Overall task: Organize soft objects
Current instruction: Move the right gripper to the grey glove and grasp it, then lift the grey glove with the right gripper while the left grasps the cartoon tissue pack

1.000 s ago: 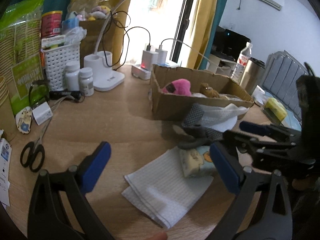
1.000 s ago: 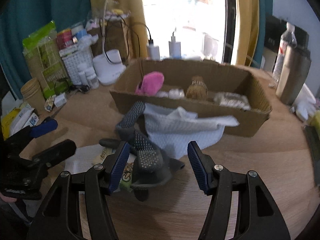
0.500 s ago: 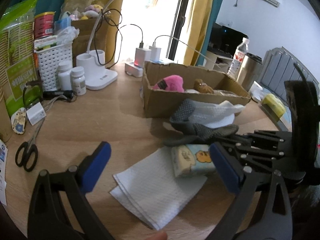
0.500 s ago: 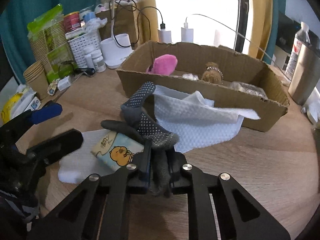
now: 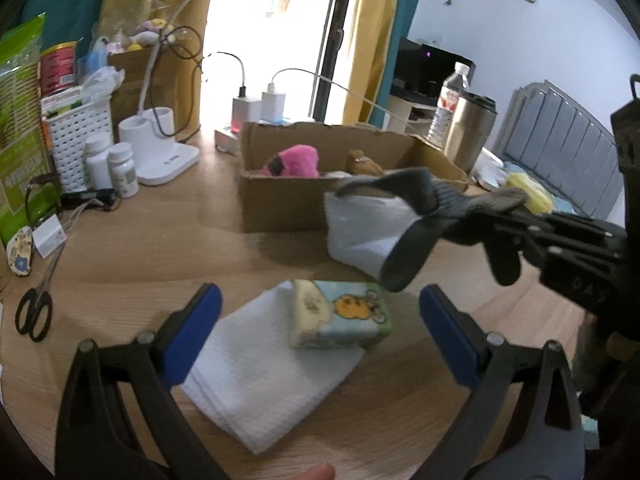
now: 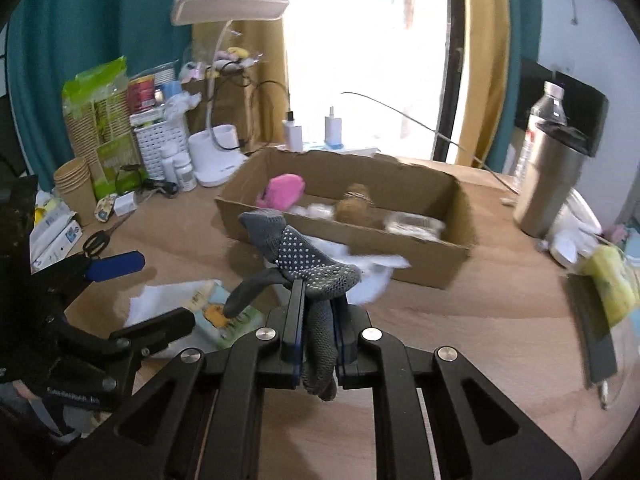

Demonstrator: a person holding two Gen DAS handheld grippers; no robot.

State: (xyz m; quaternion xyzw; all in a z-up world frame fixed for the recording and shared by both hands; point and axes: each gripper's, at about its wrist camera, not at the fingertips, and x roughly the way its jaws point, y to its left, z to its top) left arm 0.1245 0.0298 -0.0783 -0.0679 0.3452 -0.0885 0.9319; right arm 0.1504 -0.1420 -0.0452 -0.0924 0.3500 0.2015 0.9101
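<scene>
The right gripper (image 6: 318,320) has its two black fingers squeezed tight on a grey glove (image 6: 304,264) with little white dots, and the glove hangs up in the air above the wooden table (image 6: 460,340). One floppy glove finger (image 6: 248,292) droops down toward the left. Behind the glove sits a white cloth (image 5: 360,228), draped over the front wall of the cardboard box (image 6: 420,256) – part of it lies on the table. Inside the box are a pink plush toy (image 6: 282,194) and a small brown plush toy (image 6: 354,204), and something pale lies beside them, too blurry to name. The left gripper (image 5: 320,320) has its blue-tipped fingers spread wide with nothing pinched between them. Between those fingers, down on the table, sits a soft little packet (image 5: 340,320) with an orange cartoon animal on it; there is writing on the packet, but it is too blurry to read. The packet rests on the far part of a folded white towel (image 5: 264,376). Off to the left lie black scissors (image 5: 34,312), two white pill bottles (image 5: 116,168) whose labels are too small to read, a white basket (image 5: 76,136), a red can (image 5: 58,66) and a green bag (image 5: 20,128) with words that cannot be made out. A white desk lamp (image 6: 224,80) stands behind the box – and to the right stand a steel cup (image 6: 548,184) and a clear water bottle (image 6: 544,120).
</scene>
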